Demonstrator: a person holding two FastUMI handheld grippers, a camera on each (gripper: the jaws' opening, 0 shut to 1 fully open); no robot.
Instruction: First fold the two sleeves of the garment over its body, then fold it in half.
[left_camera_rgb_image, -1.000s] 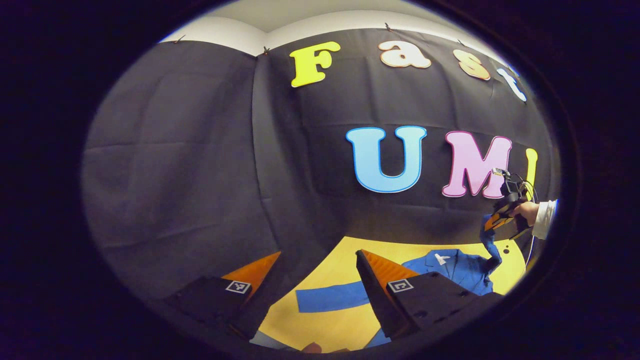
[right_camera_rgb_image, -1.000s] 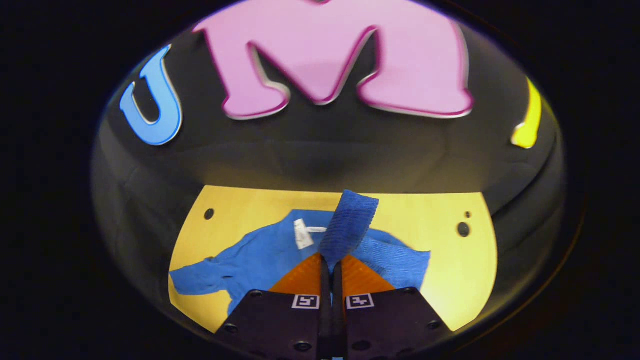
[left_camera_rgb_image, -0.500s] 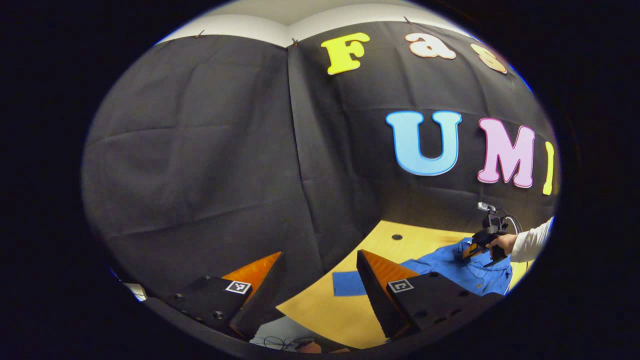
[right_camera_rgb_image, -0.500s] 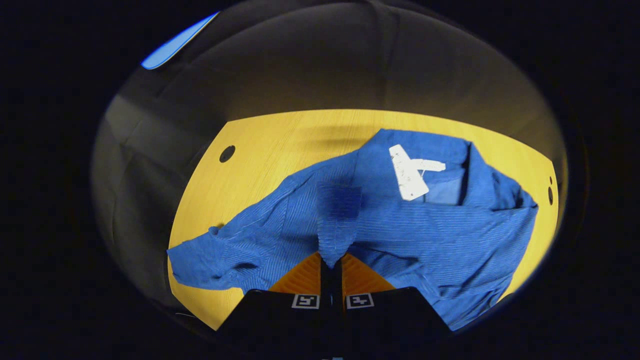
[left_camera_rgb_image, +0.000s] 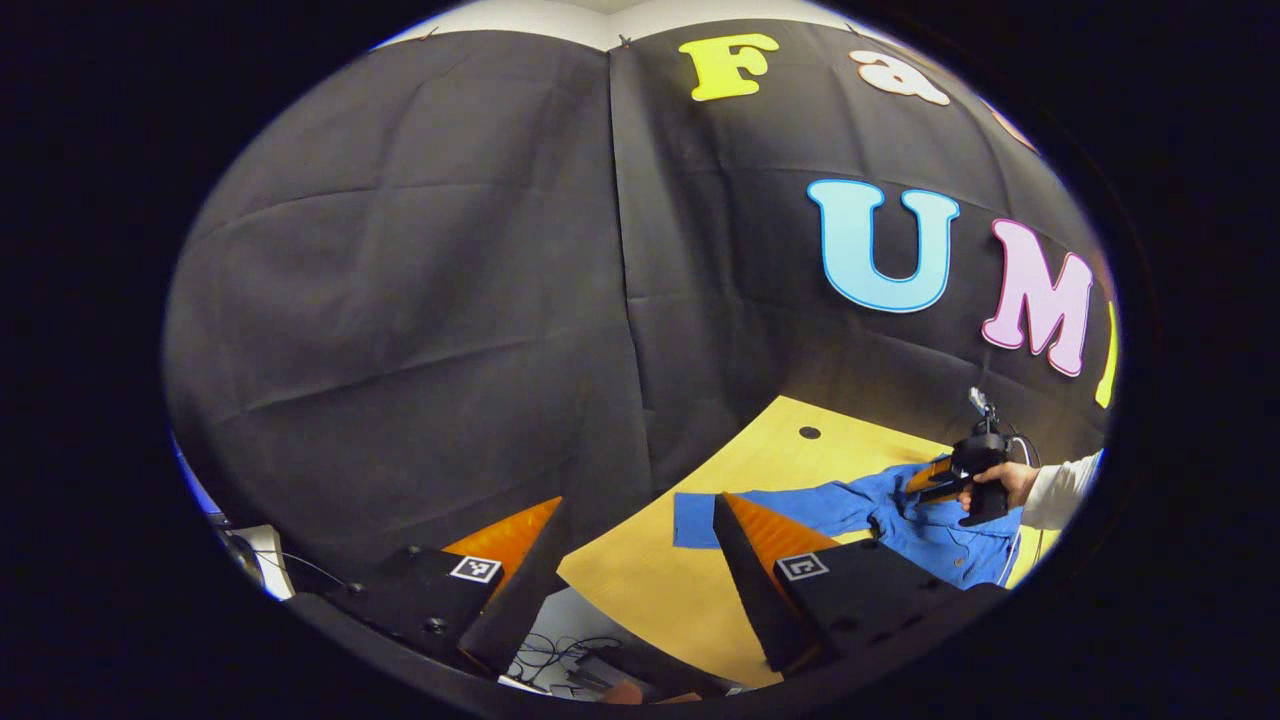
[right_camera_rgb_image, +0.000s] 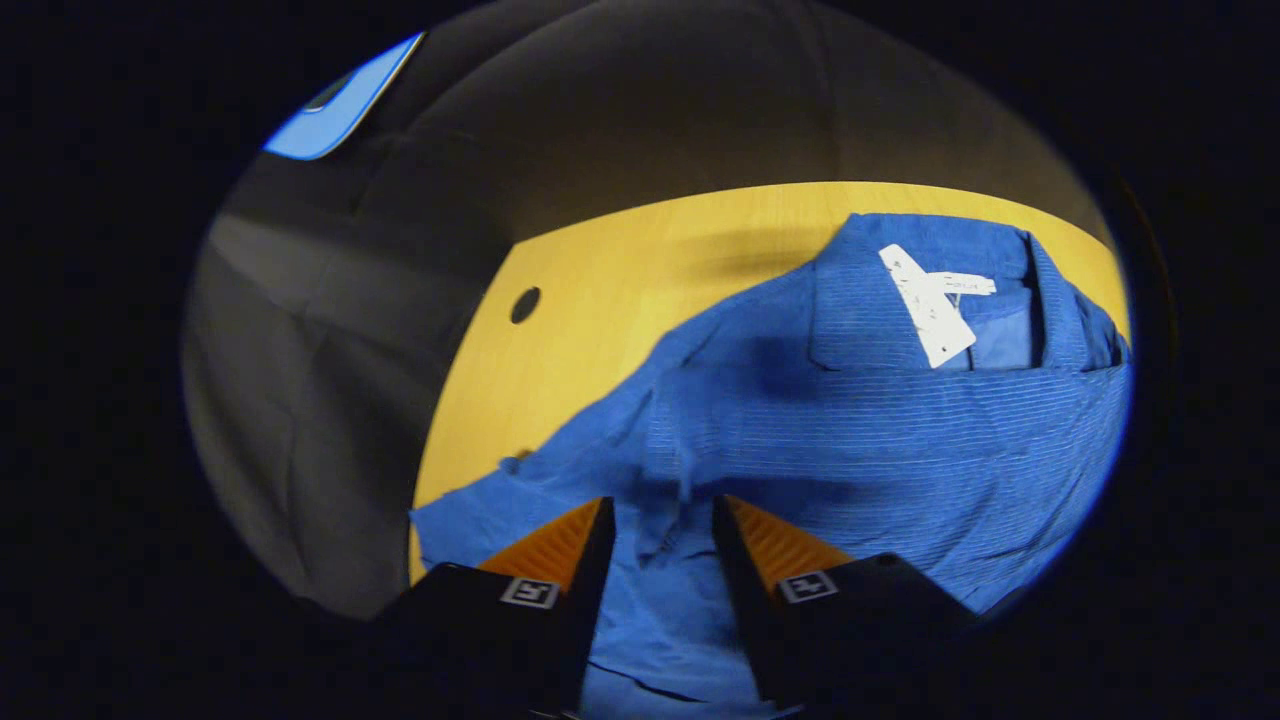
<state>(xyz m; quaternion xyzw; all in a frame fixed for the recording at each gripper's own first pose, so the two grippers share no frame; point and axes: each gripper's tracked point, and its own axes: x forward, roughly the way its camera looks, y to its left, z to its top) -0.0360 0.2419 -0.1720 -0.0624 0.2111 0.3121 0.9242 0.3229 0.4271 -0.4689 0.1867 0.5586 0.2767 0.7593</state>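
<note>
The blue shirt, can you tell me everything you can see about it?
The blue shirt is a finely striped, thin-looking woven garment lying collar-up on the yellow table. A white tag sits inside the open collar. One sleeve stretches flat across the wood. The right gripper hangs open just above its rumpled cloth.

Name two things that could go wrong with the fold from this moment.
1. The right gripper has its fingers apart over the blue shirt; the sleeve laid there looks rumpled and may slide off the body.
2. The other sleeve lies stretched on the yellow wooden table, with the left gripper open above the table's edge; a hasty grab may drag the shirt.
</note>
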